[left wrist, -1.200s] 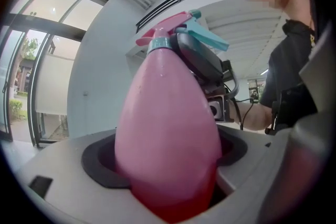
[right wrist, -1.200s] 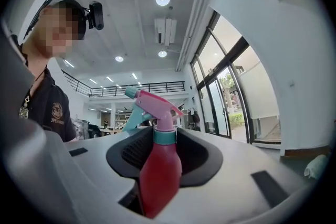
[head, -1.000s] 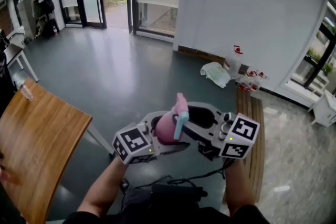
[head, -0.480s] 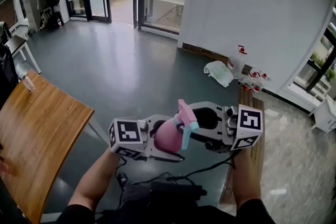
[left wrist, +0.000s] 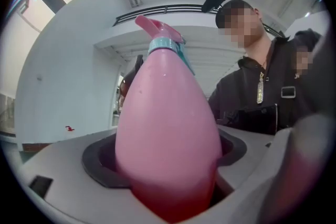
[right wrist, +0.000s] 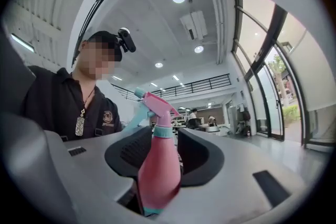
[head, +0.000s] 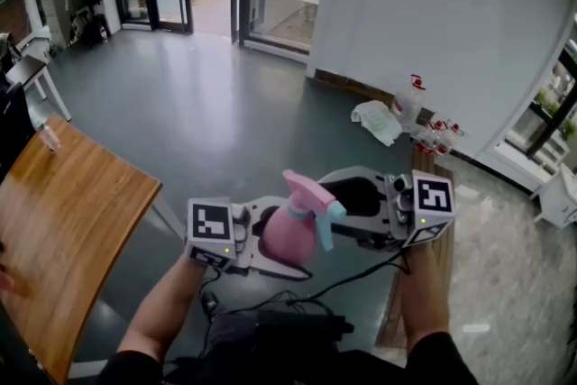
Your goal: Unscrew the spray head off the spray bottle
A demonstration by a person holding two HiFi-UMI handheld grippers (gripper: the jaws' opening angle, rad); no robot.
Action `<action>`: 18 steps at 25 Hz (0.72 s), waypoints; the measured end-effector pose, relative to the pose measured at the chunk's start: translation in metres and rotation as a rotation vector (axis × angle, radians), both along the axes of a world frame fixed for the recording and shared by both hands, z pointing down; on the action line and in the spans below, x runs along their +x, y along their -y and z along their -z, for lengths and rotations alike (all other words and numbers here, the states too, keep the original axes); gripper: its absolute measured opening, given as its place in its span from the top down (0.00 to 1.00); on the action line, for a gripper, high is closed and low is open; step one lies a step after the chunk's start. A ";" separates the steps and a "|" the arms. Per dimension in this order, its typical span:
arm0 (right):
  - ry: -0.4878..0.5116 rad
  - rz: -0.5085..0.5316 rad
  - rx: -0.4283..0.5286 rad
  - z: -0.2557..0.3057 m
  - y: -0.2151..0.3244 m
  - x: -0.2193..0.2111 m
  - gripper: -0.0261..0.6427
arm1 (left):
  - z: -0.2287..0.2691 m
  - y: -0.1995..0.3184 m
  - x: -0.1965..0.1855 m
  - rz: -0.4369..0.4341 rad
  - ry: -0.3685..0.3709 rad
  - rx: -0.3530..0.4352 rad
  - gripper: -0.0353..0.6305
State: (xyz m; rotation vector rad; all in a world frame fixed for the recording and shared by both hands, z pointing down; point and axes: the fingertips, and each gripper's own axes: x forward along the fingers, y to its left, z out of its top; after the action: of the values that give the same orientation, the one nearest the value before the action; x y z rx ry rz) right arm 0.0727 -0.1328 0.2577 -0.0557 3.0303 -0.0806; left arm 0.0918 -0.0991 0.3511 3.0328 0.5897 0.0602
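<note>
Left gripper (head: 260, 237): fingers clenched on pink spray bottle (head: 288, 237), bottle held in air above floor (head: 207, 122). Spray head (head: 309, 187) still seated on neck. Right gripper (head: 359, 199): fingers have just been opening, now released, bottle between them ungripped. We judge unscrewing unfinished: regrip, more turns left.

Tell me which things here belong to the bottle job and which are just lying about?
In the job: pink spray bottle, its spray head, left gripper clamped on the bottle, right gripper, jaws just opened, bottle between them.
Lying about: wooden table, white bundle on floor, bottles by wall.
</note>
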 end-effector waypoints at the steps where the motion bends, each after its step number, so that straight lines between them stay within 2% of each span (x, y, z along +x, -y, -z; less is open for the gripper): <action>1: 0.001 -0.047 -0.001 0.001 0.007 0.008 0.71 | 0.002 0.008 0.000 0.051 -0.011 -0.008 0.28; 3: 0.005 -0.159 0.005 0.003 0.020 0.024 0.71 | 0.003 0.031 0.001 0.194 -0.009 -0.006 0.28; 6: -0.006 -0.305 0.028 0.005 0.031 0.036 0.71 | -0.005 0.075 -0.001 0.443 0.034 0.013 0.28; 9: -0.072 -0.445 0.049 -0.002 0.039 0.035 0.73 | -0.013 0.110 -0.007 0.641 0.068 0.019 0.28; 11: -0.117 -0.547 0.053 -0.006 0.047 0.029 0.78 | -0.016 0.127 -0.010 0.743 0.089 0.041 0.28; 14: -0.126 -0.653 0.037 -0.010 0.054 0.012 0.78 | -0.024 0.146 -0.016 0.874 0.123 0.077 0.28; 18: -0.151 -0.768 -0.008 -0.015 0.064 -0.005 0.78 | -0.028 0.157 -0.013 0.994 0.151 0.133 0.28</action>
State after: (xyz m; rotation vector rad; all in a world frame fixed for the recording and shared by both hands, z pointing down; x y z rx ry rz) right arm 0.0682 -0.1965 0.2722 -1.2434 2.9127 -0.0212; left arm 0.0791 -0.2565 0.3795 3.0134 -0.9631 0.2787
